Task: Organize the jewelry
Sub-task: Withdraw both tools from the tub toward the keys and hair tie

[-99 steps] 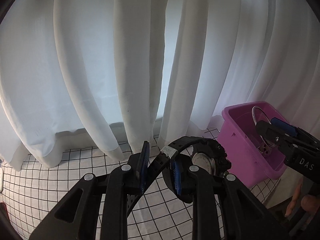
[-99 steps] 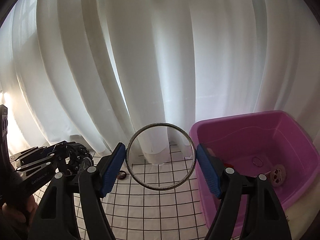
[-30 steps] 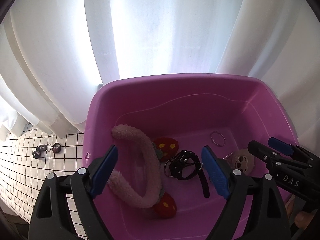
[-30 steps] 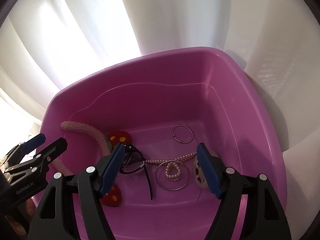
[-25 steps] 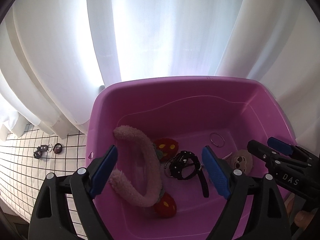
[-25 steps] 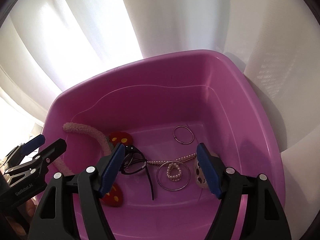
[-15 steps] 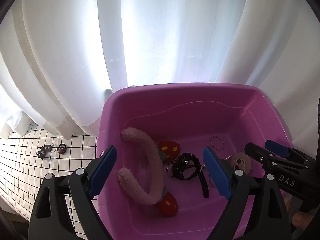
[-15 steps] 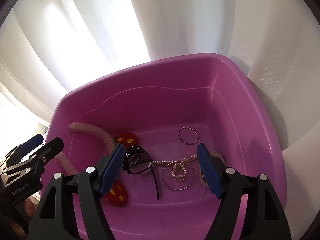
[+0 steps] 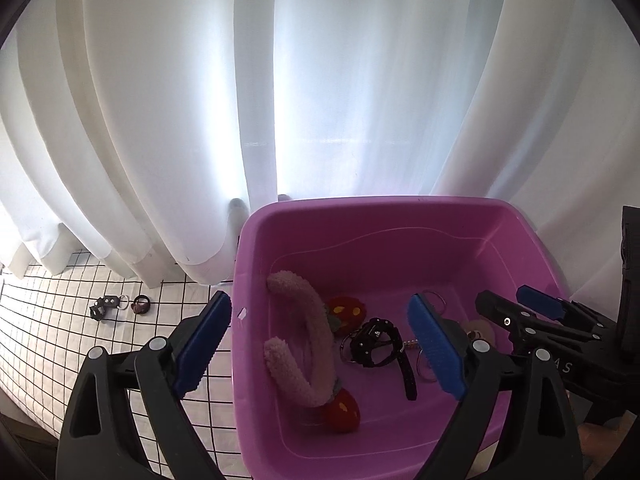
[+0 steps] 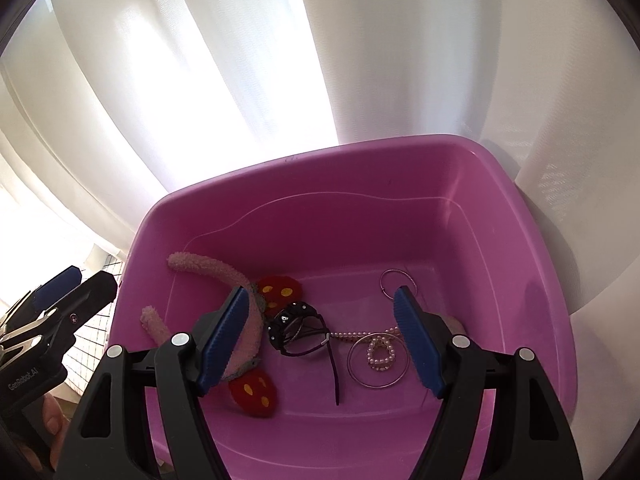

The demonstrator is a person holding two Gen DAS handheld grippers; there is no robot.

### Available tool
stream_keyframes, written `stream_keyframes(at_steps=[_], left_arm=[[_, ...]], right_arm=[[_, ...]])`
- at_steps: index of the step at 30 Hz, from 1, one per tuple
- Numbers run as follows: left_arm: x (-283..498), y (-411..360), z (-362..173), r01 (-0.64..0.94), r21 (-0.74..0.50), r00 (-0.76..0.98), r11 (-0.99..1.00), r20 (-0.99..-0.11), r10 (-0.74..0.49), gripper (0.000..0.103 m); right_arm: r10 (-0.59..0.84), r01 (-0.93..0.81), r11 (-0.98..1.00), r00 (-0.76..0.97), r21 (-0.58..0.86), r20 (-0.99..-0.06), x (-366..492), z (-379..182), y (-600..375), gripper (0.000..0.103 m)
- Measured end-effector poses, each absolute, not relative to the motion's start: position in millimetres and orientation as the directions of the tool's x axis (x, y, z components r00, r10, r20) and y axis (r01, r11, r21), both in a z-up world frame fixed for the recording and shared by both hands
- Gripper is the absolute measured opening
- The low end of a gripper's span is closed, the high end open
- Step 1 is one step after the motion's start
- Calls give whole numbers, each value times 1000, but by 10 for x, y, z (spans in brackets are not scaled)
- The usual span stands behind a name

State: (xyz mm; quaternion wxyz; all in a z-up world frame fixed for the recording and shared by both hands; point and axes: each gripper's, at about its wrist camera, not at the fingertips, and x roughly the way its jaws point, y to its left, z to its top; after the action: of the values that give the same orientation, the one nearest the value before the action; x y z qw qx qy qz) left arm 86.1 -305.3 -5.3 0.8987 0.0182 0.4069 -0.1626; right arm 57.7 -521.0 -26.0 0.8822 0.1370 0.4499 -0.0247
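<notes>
A pink plastic tub holds a fluffy pink headband with red strawberry pads, a black watch, a large silver bangle, a pearl necklace and a small ring. My left gripper is open and empty above the tub's left side. My right gripper is open and empty above the tub's middle; it also shows in the left wrist view.
White curtains hang behind the tub. Left of the tub, small dark trinkets lie on a white cloth with a black grid. The left gripper shows at the left edge of the right wrist view.
The watch and the bangle have been let go into the tub. Over the last second both grippers have drawn back and up a little, open, showing more curtain and cloth.
</notes>
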Motion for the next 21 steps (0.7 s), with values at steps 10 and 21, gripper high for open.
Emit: stream_keyframes(at_steps=[10, 21], left_arm=[[733, -2607, 122, 247, -93, 678, 965, -695, -240, 96], [718, -1653, 145, 170, -107, 708, 980, -678, -197, 96]], right_arm=[[141, 76, 969, 610, 234, -780, 687, -194, -4844, 72], [205, 10, 959, 667, 284, -717, 711, -3, -4142, 77]])
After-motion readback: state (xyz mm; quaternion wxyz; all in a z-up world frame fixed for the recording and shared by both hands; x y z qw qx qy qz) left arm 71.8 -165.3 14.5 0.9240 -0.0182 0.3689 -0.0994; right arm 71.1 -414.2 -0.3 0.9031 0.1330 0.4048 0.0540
